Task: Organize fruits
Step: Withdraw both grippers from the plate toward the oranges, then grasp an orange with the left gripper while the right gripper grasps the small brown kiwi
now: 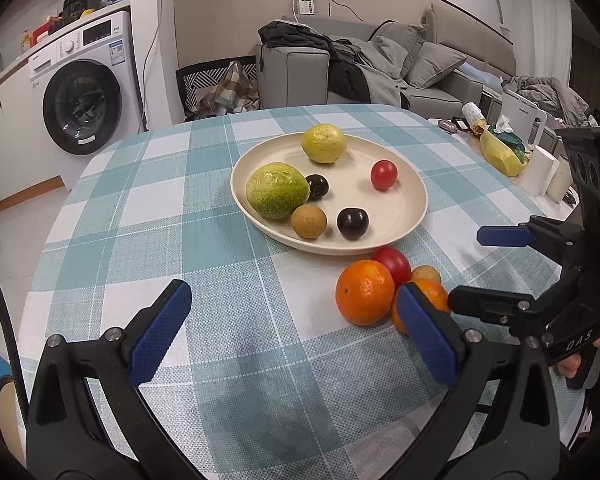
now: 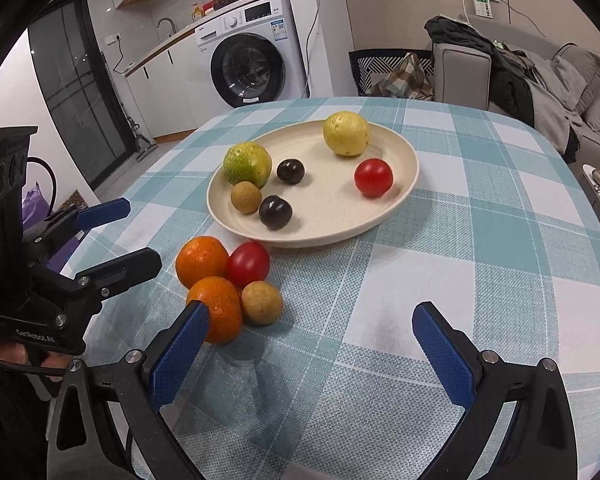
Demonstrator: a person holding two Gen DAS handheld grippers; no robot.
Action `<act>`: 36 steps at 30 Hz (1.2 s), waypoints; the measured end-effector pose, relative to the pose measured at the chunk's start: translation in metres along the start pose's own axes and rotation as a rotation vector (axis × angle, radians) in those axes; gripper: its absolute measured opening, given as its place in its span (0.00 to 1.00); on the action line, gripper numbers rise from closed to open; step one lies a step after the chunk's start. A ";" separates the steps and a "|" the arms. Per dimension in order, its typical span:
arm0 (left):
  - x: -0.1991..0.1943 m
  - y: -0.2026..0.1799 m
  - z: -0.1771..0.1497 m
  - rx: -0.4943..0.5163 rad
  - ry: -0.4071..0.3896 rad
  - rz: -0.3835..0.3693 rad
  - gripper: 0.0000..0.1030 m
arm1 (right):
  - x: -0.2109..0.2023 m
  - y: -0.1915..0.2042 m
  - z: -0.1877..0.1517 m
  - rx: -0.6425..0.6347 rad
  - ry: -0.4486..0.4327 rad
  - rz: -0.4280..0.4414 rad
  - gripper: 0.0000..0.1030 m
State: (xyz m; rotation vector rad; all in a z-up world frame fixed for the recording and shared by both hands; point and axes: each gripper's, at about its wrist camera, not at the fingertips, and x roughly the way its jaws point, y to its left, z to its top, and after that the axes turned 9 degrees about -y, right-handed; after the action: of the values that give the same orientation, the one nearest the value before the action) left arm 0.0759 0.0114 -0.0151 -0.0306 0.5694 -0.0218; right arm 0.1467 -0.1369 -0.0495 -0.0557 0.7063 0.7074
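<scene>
The left gripper [image 1: 298, 328] hangs low over the checked tablecloth [image 1: 204, 216], its blue-padded fingers spread wide with nothing between them. Just past it sits the cream plate [image 1: 414, 204], holding a green-yellow fruit [image 1: 277, 190], a yellow one [image 1: 324, 143] at the far rim, two dark plums [image 1: 317, 187] [image 1: 352, 223], a small brown fruit [image 1: 308, 221] and a red tomato [image 1: 383, 175]. On the cloth, near the plate's front edge, four more huddle touching: two oranges [image 2: 202, 261] [image 2: 217, 307], a second tomato [image 2: 248, 263] and a tan fruit [image 2: 261, 302]. The right gripper [image 2: 320, 344] is beside that cluster, jaws equally wide and empty.
</scene>
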 end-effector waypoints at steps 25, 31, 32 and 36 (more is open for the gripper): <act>0.004 -0.022 -0.013 0.053 0.117 -0.155 0.99 | -0.001 0.025 -0.014 -0.186 0.105 0.091 1.00; 0.001 -0.035 -0.018 0.098 0.147 -0.204 0.99 | 0.005 0.004 -0.011 -0.108 0.120 0.015 1.00; 0.000 -0.037 -0.018 0.106 0.147 -0.207 0.98 | 0.006 0.003 -0.011 -0.102 0.117 0.006 0.99; 0.002 -0.041 -0.021 0.114 0.145 -0.198 0.92 | 0.009 0.002 -0.008 -0.095 0.101 -0.014 0.86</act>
State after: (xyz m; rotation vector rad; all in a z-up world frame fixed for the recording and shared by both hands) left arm 0.0660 -0.0304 -0.0324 0.0254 0.7072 -0.2507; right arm 0.1457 -0.1329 -0.0609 -0.1844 0.7682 0.7280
